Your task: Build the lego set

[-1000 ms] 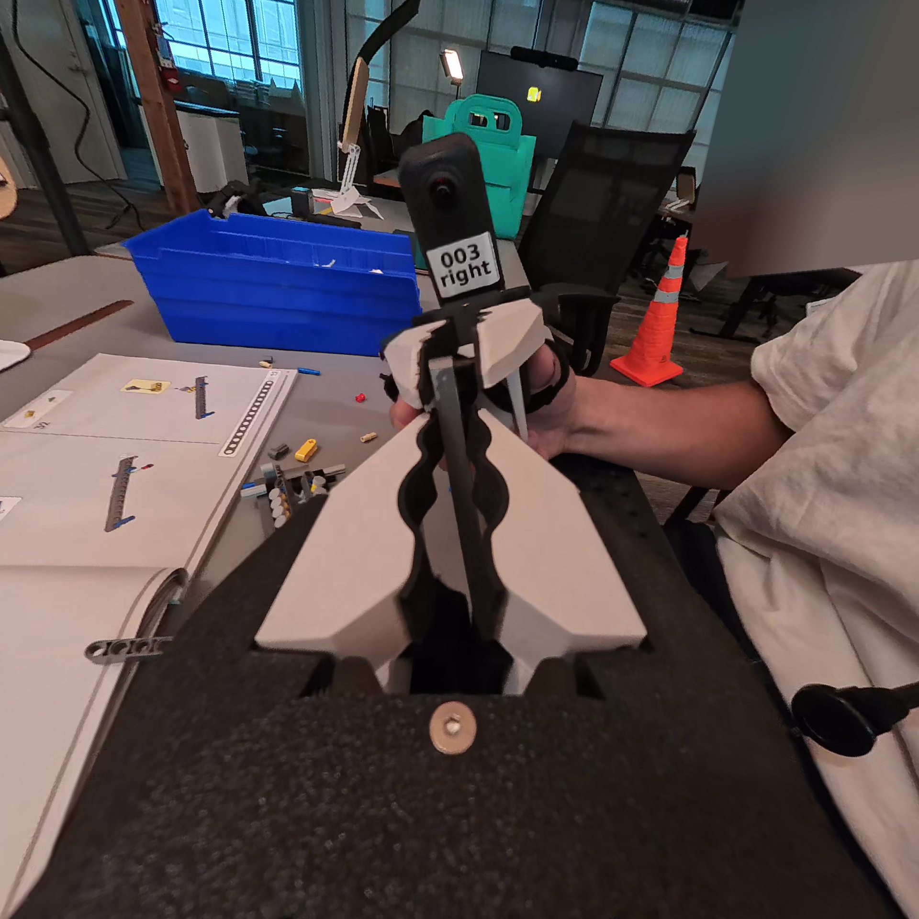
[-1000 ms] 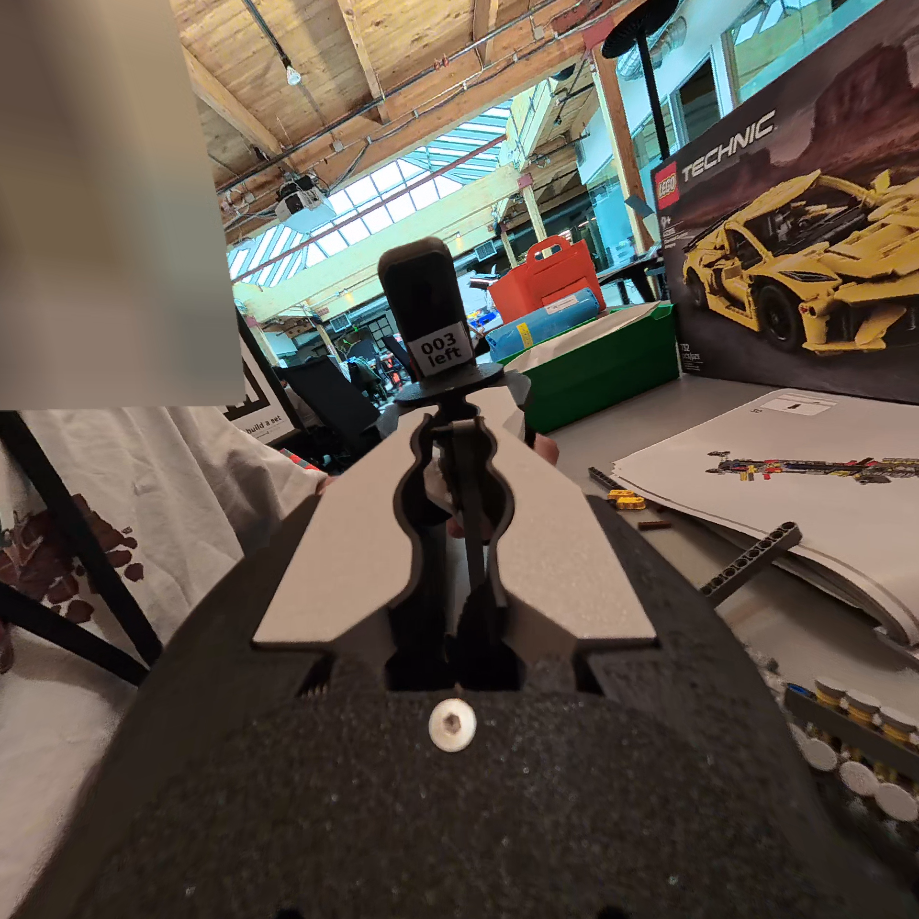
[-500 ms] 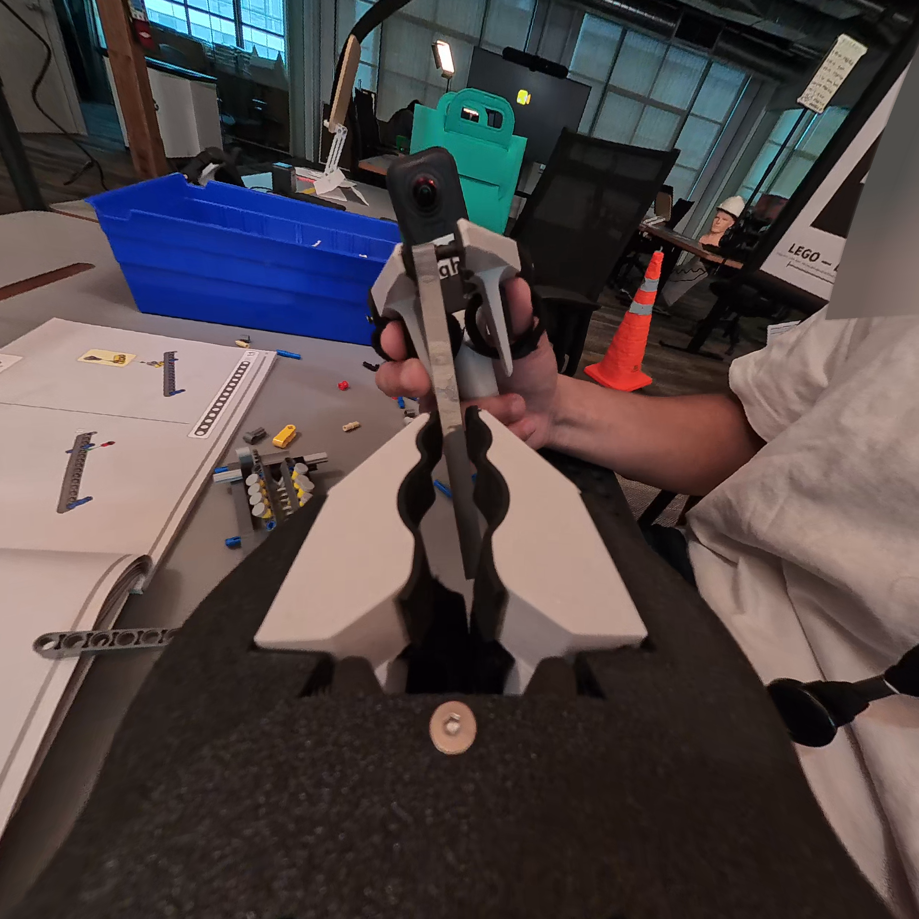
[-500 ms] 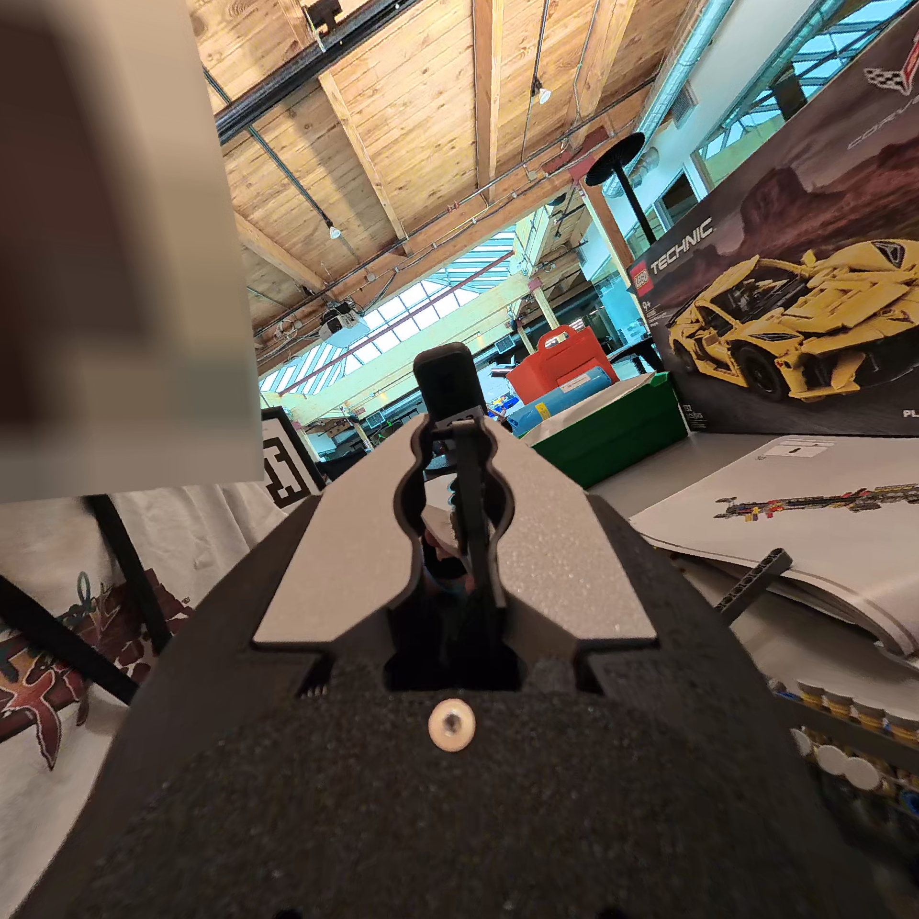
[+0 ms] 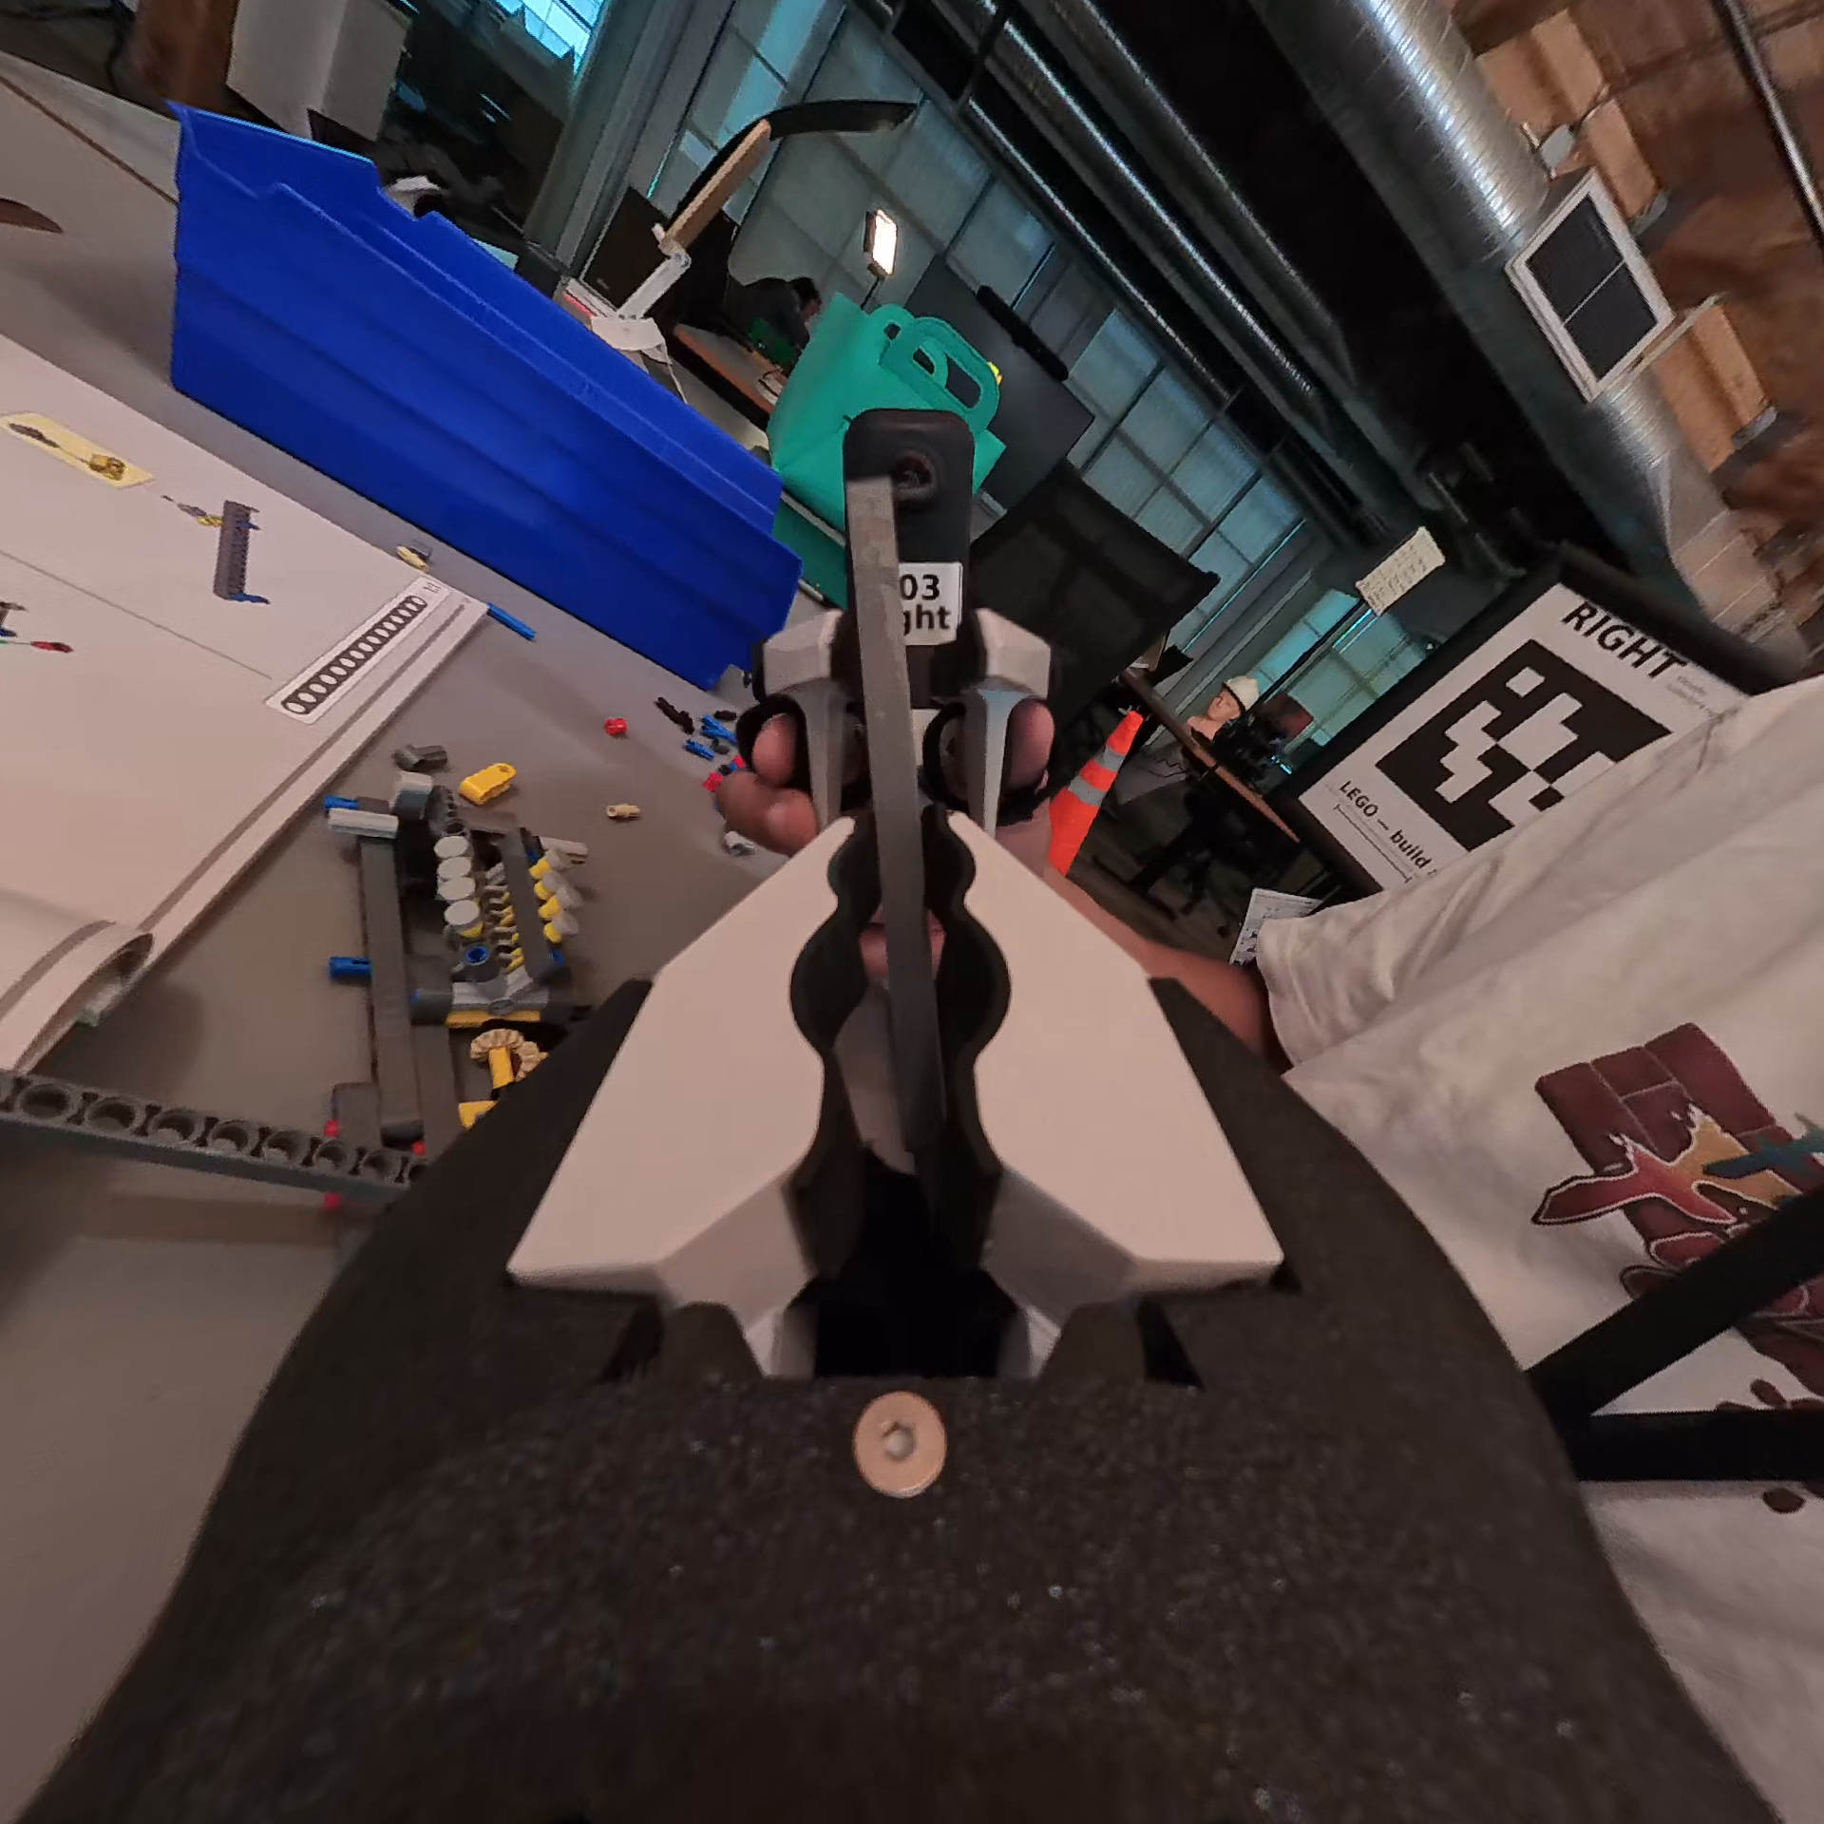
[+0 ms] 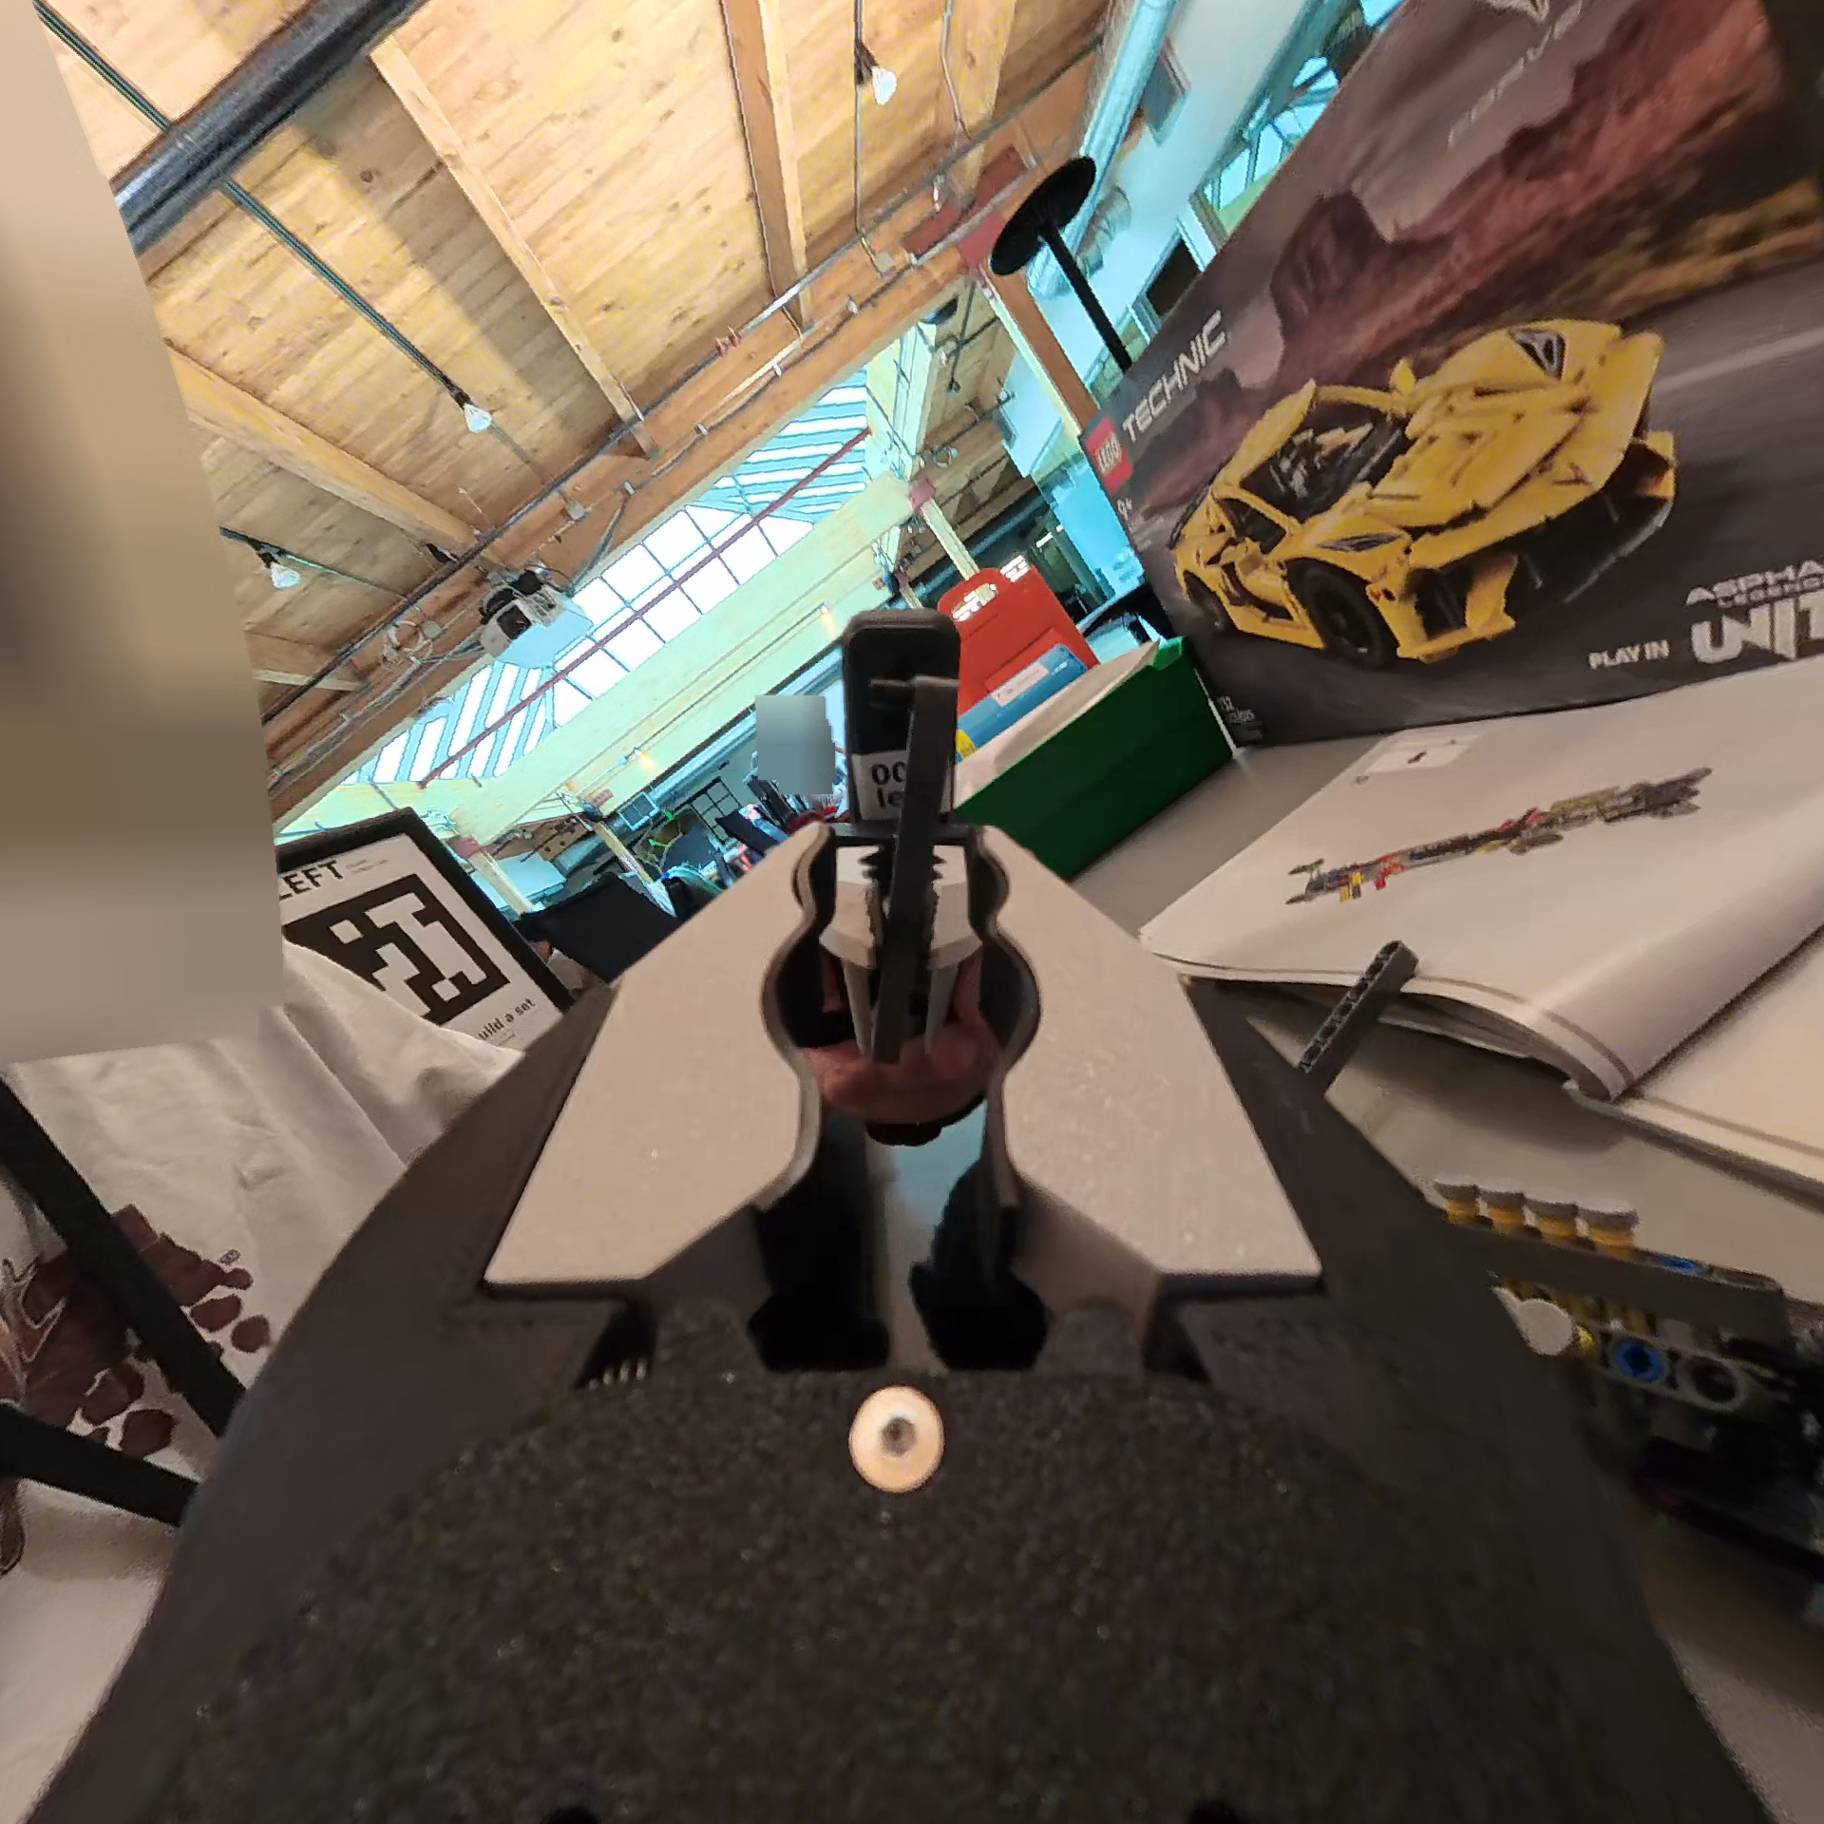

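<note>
- Left gripper [image 5: 903, 859] is clamping a long, flat dark-grey plastic beam [image 5: 883, 711], pointing toward twelve o'clock.
- Right gripper [image 6: 896, 859] is standing narrowly parted; closing off-centre is risking levering the beam loose.

The left gripper [image 5: 903, 888] has matt, smooth grey plastic fingers [image 5: 711, 1076] set in a rough, grainy black foam body, with a shiny metal screw [image 5: 898, 1443] behind them. Clamped between the fingers, a dark grey beam [image 5: 893, 839] looks like matt plastic. Left of the fingers, the bench [image 5: 553, 701] is a smooth, dull grey; the blue bin [image 5: 444, 415] is slightly glossy plastic, and the instruction booklet [image 5: 148, 691] is smooth paper. Right of the fingers lies white cloth [image 5: 1530, 987]. Above the right gripper [image 6: 898, 1026], ceiling planks [image 6: 494, 247] are bare wood.
</note>
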Action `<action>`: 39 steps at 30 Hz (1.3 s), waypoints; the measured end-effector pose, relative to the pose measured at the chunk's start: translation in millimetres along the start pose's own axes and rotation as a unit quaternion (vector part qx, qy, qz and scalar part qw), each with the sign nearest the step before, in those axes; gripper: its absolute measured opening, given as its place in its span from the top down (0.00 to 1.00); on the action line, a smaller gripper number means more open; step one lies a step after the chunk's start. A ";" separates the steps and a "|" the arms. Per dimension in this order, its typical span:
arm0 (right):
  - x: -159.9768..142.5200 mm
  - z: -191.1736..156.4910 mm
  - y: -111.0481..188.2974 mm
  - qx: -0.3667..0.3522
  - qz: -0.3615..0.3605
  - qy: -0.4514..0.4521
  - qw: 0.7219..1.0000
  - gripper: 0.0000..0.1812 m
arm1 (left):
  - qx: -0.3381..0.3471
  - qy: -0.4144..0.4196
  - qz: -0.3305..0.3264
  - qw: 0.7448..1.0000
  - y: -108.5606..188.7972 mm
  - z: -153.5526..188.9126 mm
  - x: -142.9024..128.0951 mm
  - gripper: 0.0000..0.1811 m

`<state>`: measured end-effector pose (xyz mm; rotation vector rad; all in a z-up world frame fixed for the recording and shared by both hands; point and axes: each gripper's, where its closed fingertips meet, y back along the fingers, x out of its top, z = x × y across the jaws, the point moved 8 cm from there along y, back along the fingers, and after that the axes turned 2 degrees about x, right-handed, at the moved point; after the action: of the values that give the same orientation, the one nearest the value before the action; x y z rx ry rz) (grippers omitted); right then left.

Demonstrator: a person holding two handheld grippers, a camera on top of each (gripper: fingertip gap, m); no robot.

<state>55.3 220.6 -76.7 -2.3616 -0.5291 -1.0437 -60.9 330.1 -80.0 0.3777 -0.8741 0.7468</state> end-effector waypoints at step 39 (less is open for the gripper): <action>-1.3 4.1 1.2 -0.043 0.012 0.026 0.999 0.91 | 0.017 0.002 -0.021 1.000 -2.1 -5.4 -4.7 0.96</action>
<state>57.4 221.8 -80.4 -2.4028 -0.4436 -1.1340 -58.3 329.8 -87.0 0.4234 -0.8485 0.7237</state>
